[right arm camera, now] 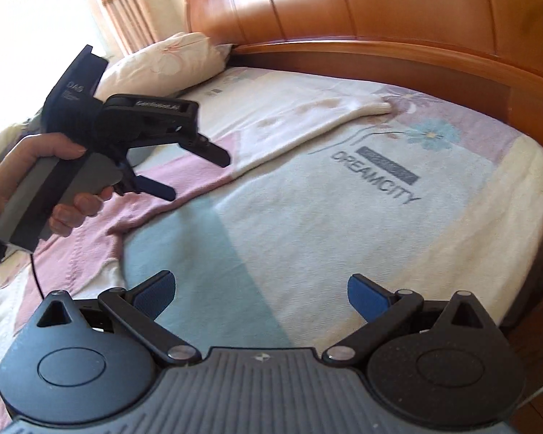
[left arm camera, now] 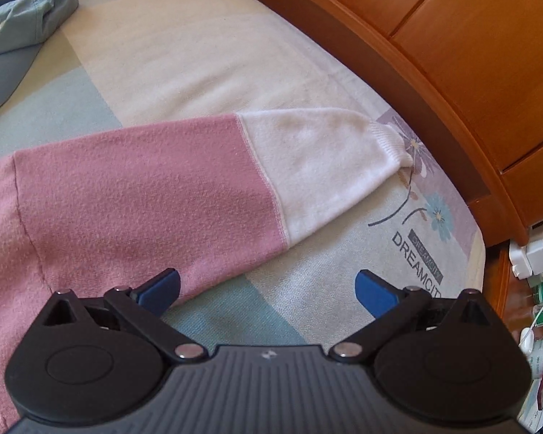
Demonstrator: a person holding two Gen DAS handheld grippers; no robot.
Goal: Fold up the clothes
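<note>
A pink sweater (left arm camera: pixel 101 195) lies flat on the bed, its sleeve stretched out toward the headboard. The sleeve ends in a white section (left arm camera: pixel 318 166) with a ribbed cuff (left arm camera: pixel 394 141). My left gripper (left arm camera: pixel 268 291) hovers open over the sleeve's lower edge, its left finger above the pink cloth and nothing between its pads. In the right wrist view the same sleeve (right arm camera: pixel 199 177) runs to its cuff (right arm camera: pixel 380 106). My right gripper (right arm camera: pixel 259 294) is open above bare bedsheet. The left gripper (right arm camera: pixel 195 170), held by a hand (right arm camera: pixel 36 152), sits over the pink sleeve.
A light blue cap (left arm camera: pixel 14 36) lies at the far left of the bed. The wooden headboard (right arm camera: pixel 380 11) curves along the bed's far edge, with a pillow (right arm camera: pixel 163 59) against it. A cluttered nightstand (left arm camera: pixel 539 289) stands right of the mattress. The patterned sheet (right arm camera: pixel 307 235) spreads ahead.
</note>
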